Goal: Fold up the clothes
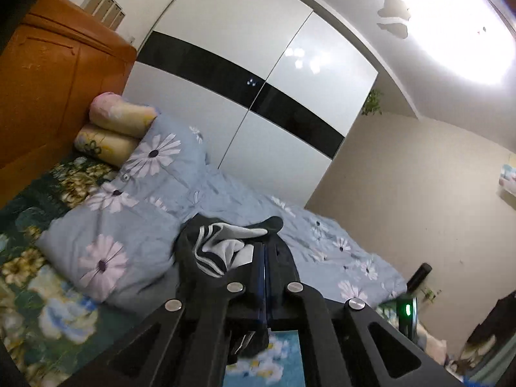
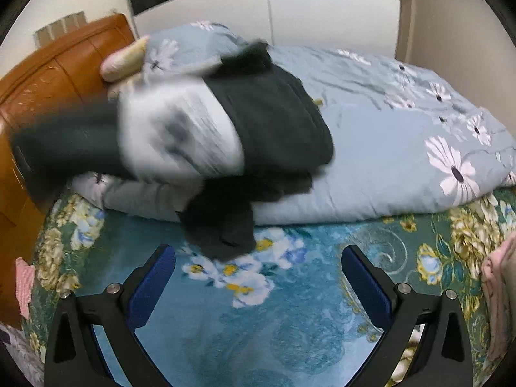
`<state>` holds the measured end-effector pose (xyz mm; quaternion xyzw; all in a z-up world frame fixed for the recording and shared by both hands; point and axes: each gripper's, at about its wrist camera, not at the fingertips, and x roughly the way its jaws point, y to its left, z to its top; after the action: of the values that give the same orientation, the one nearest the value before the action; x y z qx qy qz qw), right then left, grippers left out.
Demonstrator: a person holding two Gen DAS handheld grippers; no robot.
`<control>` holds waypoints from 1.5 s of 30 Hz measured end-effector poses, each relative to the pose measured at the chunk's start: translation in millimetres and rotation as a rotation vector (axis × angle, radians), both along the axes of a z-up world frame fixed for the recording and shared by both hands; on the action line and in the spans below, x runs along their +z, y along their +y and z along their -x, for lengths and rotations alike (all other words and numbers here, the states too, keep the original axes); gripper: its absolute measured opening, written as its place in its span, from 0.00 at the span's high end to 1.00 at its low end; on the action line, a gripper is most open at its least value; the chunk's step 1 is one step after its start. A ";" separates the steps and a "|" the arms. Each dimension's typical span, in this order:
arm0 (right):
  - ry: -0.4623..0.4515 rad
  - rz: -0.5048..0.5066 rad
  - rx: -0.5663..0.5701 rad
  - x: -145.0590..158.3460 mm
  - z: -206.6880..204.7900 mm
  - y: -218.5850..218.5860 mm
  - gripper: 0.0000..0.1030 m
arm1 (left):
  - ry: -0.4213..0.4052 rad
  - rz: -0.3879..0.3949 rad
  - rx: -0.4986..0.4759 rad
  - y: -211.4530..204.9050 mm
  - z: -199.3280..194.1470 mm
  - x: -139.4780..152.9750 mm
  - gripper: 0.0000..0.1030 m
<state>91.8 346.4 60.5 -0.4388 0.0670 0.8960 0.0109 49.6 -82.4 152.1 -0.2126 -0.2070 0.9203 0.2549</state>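
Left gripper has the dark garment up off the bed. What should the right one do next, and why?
Probably bring the open right gripper forward to pinch the hanging lower edge of the dark garment. The left gripper is shut on its bunched top, the cloth dangles just ahead of the right fingers, and a second hold would let it spread out over the bedsheet.

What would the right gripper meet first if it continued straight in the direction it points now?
Probably the floral bedsheet, which lies bare between the open fingers of the right gripper. The hanging dark garment sits just beyond; depth is unclear.
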 end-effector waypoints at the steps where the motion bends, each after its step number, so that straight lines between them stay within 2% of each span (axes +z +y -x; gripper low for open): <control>1: 0.015 0.003 0.013 4.4 -0.1 -5.1 0.00 | -0.035 0.035 0.009 -2.8 -2.3 -8.9 1.00; 3: 0.018 -0.002 0.037 6.9 4.7 -17.4 0.00 | -0.101 0.085 0.025 -6.0 -4.6 -24.5 1.00; 6: 0.010 -0.003 0.057 7.2 8.6 -33.3 0.00 | -0.239 0.107 0.046 -7.5 5.4 -66.0 0.99; 8: 0.005 0.003 0.067 7.3 6.8 -40.3 0.00 | -0.343 0.124 0.054 -3.7 26.2 -102.1 0.98; 9: 0.000 -0.001 0.074 6.9 4.7 -43.0 0.00 | -0.384 0.136 0.037 -0.8 22.9 -112.4 0.98; 10: -0.005 -0.009 0.081 6.1 2.4 -45.2 0.00 | -0.424 0.138 0.028 1.8 29.9 -128.9 0.95; 12: -0.022 -0.041 0.085 3.1 -4.5 -44.8 0.00 | -0.503 0.142 0.012 7.1 44.4 -162.1 0.83; 14: -0.041 -0.058 0.069 0.5 -11.0 -38.1 0.00 | -0.606 0.114 0.021 13.1 74.9 -201.9 0.61; 15: -0.051 -0.066 0.060 -0.8 -14.3 -34.8 0.00 | -0.637 0.072 0.004 14.7 84.3 -216.8 0.57; 17: -0.068 -0.081 0.036 -2.2 -21.7 -25.7 0.00 | -0.670 0.019 0.023 16.5 95.9 -237.2 0.42; 19: -0.081 -0.094 0.010 -2.2 -29.4 -17.6 0.00 | -0.709 -0.037 0.045 18.7 107.2 -255.1 0.38; 22: -0.105 -0.112 -0.015 -4.1 -39.6 -9.0 0.00 | -0.785 -0.126 0.082 23.2 122.5 -277.6 0.38; 24: -0.115 -0.122 -0.027 -4.3 -45.5 -4.9 0.00 | -0.794 -0.164 0.089 28.1 124.0 -277.9 0.40; 25: -0.115 -0.121 -0.033 -3.6 -47.4 -3.6 0.00 | -0.773 -0.159 0.083 32.8 122.2 -271.9 0.46; 26: -0.115 -0.120 -0.038 -2.8 -49.2 -2.3 0.00 | -0.751 -0.155 0.076 37.6 120.3 -265.8 0.63; 27: -0.115 -0.118 -0.043 -2.2 -50.6 -1.3 0.00 | -0.730 -0.150 0.070 42.3 118.4 -259.7 0.72; 29: -0.110 -0.111 -0.052 0.1 -51.1 -0.7 0.00 | -0.668 -0.074 0.059 54.9 109.1 -240.0 0.93; 31: -0.099 -0.101 -0.050 3.0 -50.6 -1.9 0.00 | -0.603 0.004 0.057 67.1 97.5 -218.6 0.94; 33: -0.070 -0.079 -0.053 8.9 -49.8 -2.6 0.00 | -0.491 0.055 0.017 81.5 72.4 -183.7 0.95; 35: -0.036 -0.047 -0.062 15.0 -49.2 -1.7 0.00 | -0.340 0.134 -0.037 103.5 36.7 -142.3 0.95; 38: 0.049 0.089 -0.089 29.1 -47.4 6.1 0.00 | -0.141 0.228 -0.149 143.7 -21.8 -96.9 0.95; 39: 0.073 0.143 -0.094 33.4 -46.5 9.4 0.00 | -0.097 0.251 -0.187 156.9 -36.4 -89.9 0.95; 42: 0.137 0.311 -0.100 49.8 -40.8 19.1 0.00 | -0.014 0.307 -0.324 204.5 -76.3 -79.3 0.95; 45: 0.119 0.411 -0.066 59.0 -31.3 18.5 0.00 | -0.012 0.315 -0.413 239.7 -100.2 -82.2 0.95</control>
<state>123.1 365.0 119.5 -0.3757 0.2633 0.8870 -0.0533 149.7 157.2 69.9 -0.2931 -0.0150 0.8682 0.4002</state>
